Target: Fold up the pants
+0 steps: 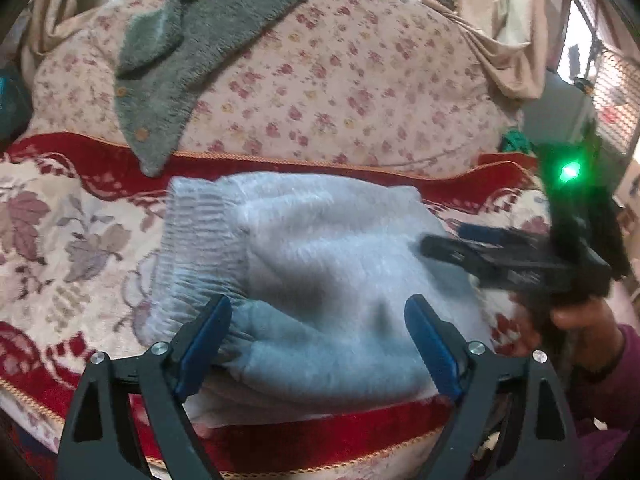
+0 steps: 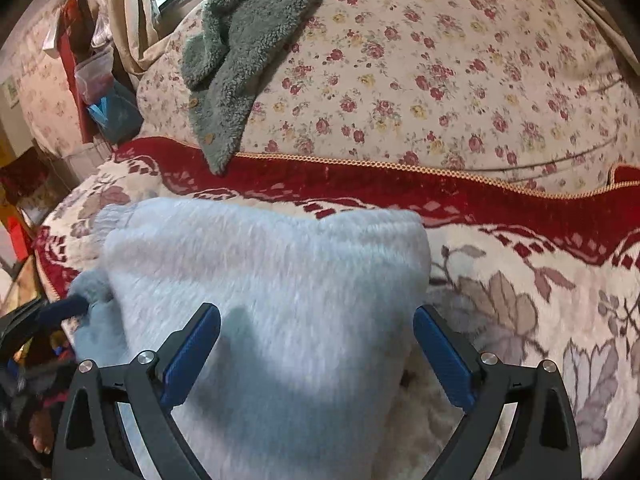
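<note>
The light grey fleece pants point(image 1: 320, 264) lie folded in a thick bundle on the red and cream blanket point(image 1: 60, 248), ribbed waistband at the left. My left gripper point(image 1: 318, 320) is open just above the bundle's near edge, holding nothing. My right gripper point(image 2: 316, 332) is open over the same pants point(image 2: 272, 280), empty. In the left wrist view the right gripper point(image 1: 440, 246) shows at the right, blurred, tips over the pants' right edge. The left gripper's blue fingertips point(image 2: 68, 304) show at the left edge of the right wrist view, by the pants' cuff.
A grey fuzzy cardigan point(image 1: 192, 48) drapes over a floral quilt point(image 1: 360, 80) behind the blanket. Beige curtains point(image 1: 508, 32) and a window lie beyond. A red bedside shelf with bags point(image 2: 92, 80) stands at the left in the right wrist view.
</note>
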A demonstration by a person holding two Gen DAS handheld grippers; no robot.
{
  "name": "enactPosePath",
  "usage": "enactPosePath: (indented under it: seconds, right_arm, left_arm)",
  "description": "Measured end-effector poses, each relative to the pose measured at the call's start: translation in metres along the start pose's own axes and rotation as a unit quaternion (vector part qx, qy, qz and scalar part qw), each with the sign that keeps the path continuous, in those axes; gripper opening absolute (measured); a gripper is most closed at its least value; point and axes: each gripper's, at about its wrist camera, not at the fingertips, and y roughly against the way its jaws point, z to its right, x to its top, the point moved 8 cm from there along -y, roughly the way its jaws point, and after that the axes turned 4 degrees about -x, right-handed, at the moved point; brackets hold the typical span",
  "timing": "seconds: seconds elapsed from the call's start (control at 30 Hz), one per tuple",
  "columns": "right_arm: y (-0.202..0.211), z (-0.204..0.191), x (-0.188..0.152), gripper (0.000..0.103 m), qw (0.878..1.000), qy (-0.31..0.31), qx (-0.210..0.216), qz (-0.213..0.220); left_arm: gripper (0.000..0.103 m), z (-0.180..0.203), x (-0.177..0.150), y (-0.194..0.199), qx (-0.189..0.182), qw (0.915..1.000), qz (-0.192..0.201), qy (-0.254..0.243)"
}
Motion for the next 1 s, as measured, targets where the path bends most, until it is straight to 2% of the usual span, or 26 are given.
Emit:
enactPosePath:
  seconds: [0.1,0.23,0.47,0.57,0.73,0.83,1.0]
  right_arm:
    - [0.009,0.001,-0.005,0.099,1.0,-0.002,0.017,-0.004]
    - [0.017,0.002,-0.013,0.1,0.999,-0.008,0.032,-0.019]
    - [0.022,0.012,-0.024,0.101,0.997,-0.033,0.056,-0.033]
    - [0.017,0.021,-0.03,0.103,0.997,-0.046,0.051,-0.045]
    - [0.009,0.031,-0.037,0.103,0.991,-0.083,0.081,-0.068]
    - [0.005,0.033,-0.04,0.103,0.989,-0.093,0.086,-0.074]
    - [-0.002,0.032,-0.044,0.103,0.987,-0.1,0.093,-0.089]
  left_arm:
    - [0.088,-0.006,0.006,0.002,0.032,0.9995,0.007,0.002]
    - [0.088,-0.014,0.007,0.005,0.05,0.9987,0.01,0.01]
    - [0.091,-0.032,0.006,0.009,0.056,0.9981,0.009,0.023]
    - [0.092,-0.045,0.005,0.01,0.053,0.9976,0.009,0.044]
    - [0.093,-0.063,0.004,0.01,0.053,0.9963,0.008,0.066]
    - [0.093,-0.069,0.003,0.008,0.058,0.9959,0.005,0.07]
    - [0.093,-0.078,0.001,0.002,0.048,0.9949,-0.001,0.088]
